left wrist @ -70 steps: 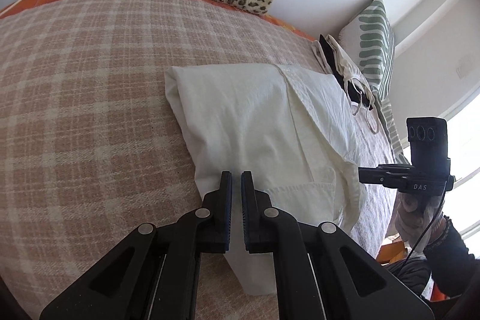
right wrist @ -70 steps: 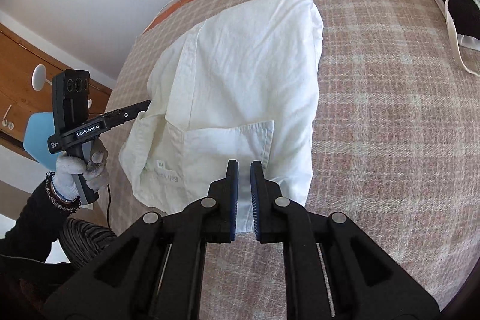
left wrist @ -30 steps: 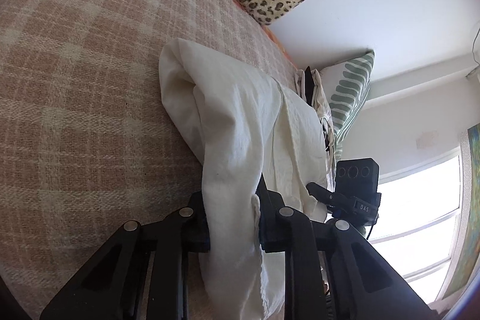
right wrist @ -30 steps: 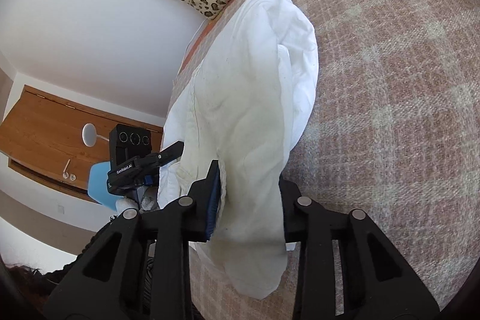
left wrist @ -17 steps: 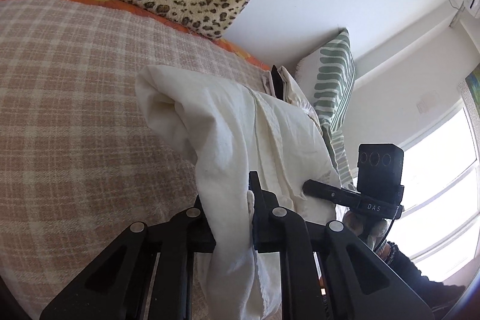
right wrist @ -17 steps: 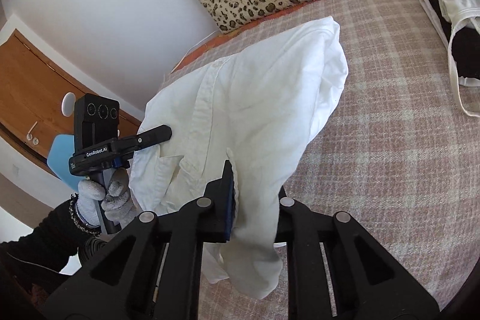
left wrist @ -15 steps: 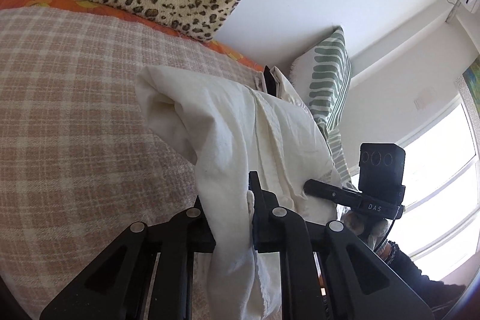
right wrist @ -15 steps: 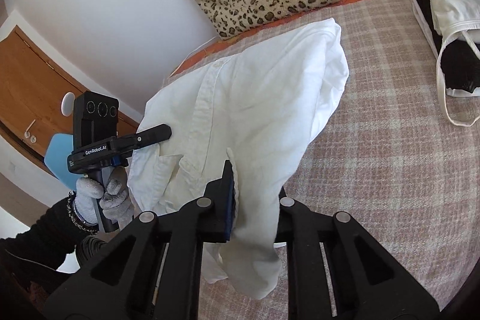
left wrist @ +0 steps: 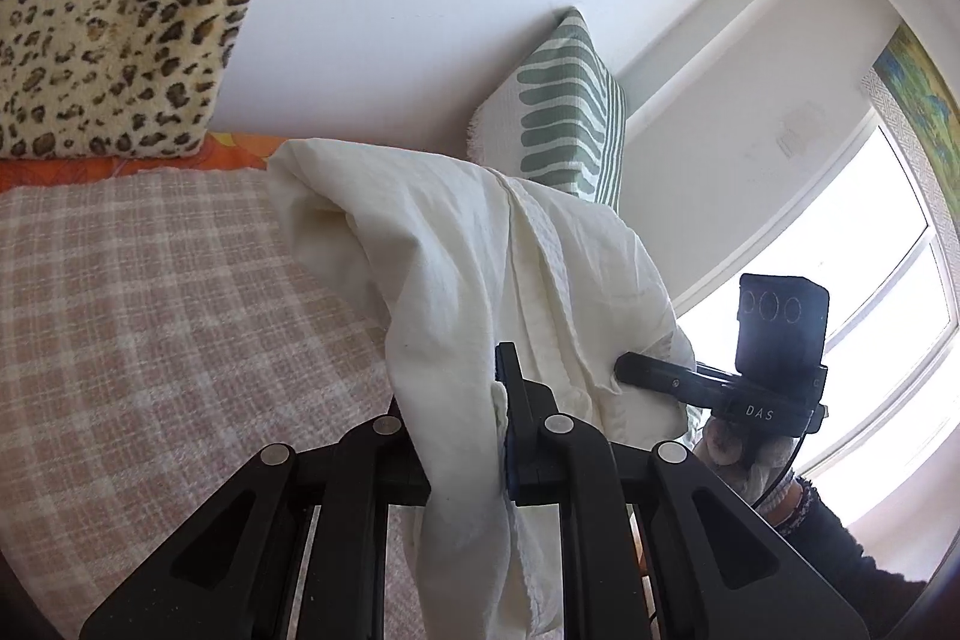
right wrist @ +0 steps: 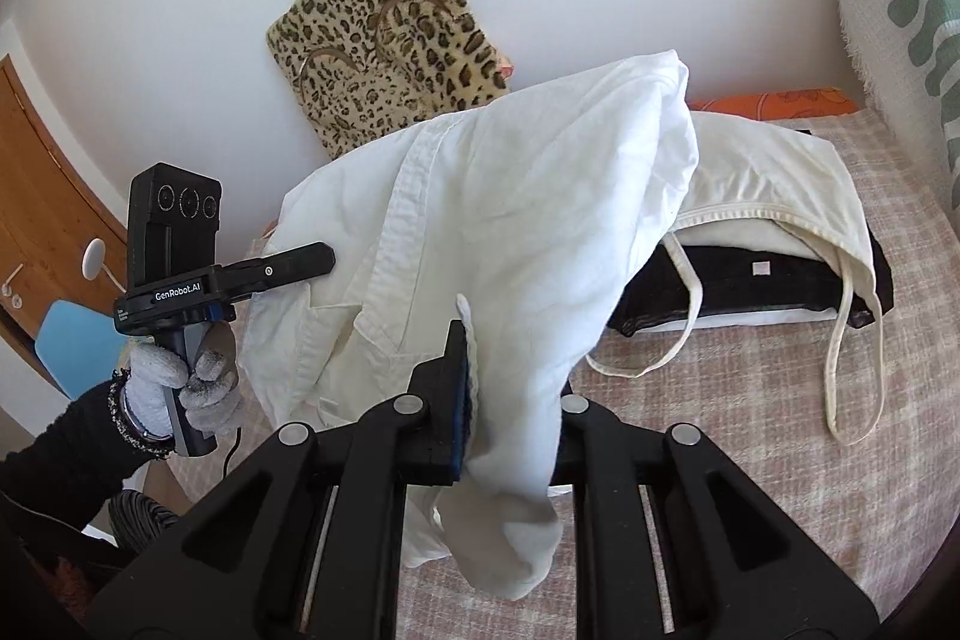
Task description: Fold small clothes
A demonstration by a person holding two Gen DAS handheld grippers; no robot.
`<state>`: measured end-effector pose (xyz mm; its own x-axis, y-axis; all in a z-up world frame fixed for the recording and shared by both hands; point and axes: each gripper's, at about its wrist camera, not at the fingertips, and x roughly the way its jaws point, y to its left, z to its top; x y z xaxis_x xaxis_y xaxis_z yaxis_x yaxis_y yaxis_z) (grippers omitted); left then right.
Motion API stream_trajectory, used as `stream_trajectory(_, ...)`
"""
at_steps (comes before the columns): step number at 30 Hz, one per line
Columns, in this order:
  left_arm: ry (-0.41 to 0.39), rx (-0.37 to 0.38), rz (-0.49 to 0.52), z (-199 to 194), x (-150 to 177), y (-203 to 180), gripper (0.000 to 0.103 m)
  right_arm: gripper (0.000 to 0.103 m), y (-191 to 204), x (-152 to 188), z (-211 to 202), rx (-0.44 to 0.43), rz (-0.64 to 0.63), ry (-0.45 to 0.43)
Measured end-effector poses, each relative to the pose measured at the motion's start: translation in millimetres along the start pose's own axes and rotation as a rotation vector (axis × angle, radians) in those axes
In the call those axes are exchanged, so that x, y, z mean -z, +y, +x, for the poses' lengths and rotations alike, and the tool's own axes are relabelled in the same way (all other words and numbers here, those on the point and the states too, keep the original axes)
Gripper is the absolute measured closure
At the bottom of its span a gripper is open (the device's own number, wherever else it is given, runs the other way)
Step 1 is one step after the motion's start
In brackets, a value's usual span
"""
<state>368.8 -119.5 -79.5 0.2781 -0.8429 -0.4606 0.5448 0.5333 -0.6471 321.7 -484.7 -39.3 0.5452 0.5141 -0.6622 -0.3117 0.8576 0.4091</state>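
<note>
Above the plaid bed point(left wrist: 150, 316), both grippers clamp the white shirt point(right wrist: 510, 196).

The left gripper point(left wrist: 465, 412) is pointing slightly downward with its jaws clamping a fold of the white shirt point(left wrist: 480, 268), and from the right wrist camera it is showing side-on, with a gloved left hand point(right wrist: 180, 388) wrapping its handle below a dark sleeve point(right wrist: 66, 448). The right gripper point(right wrist: 510, 400) is tilting more steeply downward, its jaws likewise pinching a bunched edge of the shirt, and in the left wrist view a gloved right hand point(left wrist: 744, 454) is gripping its handle.
</note>
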Motion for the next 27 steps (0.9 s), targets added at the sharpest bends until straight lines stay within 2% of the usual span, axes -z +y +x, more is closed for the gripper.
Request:
stream_trajectory(5, 0.002, 0.028, 0.053, 54.7, -32.8, -25.9, 0.091, 0.089, -50.2, -24.8, -27.2, 0.062, 0.008, -0.043)
stream_trajectory(11, -0.003, 0.032, 0.066, 108.8, -67.1, -27.2, 0.091, 0.089, -101.7, -57.3, -34.5, 0.114, -0.038, -0.046)
stream_trajectory(20, -0.002, -0.009, 0.027, 173.1, -88.3, -3.5, 0.091, 0.089, -171.2, -92.0, 9.4, 0.117, -0.010, -0.015)
stream_trajectory(23, 0.021, -0.012, -0.016, 188.4, -87.2, 15.0, 0.091, 0.089, -189.6, -94.2, 26.2, 0.079, 0.019, -0.009)
stream_trajectory(27, 0.044, -0.040, -0.059, 202.6, -78.2, 40.5, 0.090, 0.088, -216.9, -87.6, 49.1, 0.071, 0.076, 0.018)
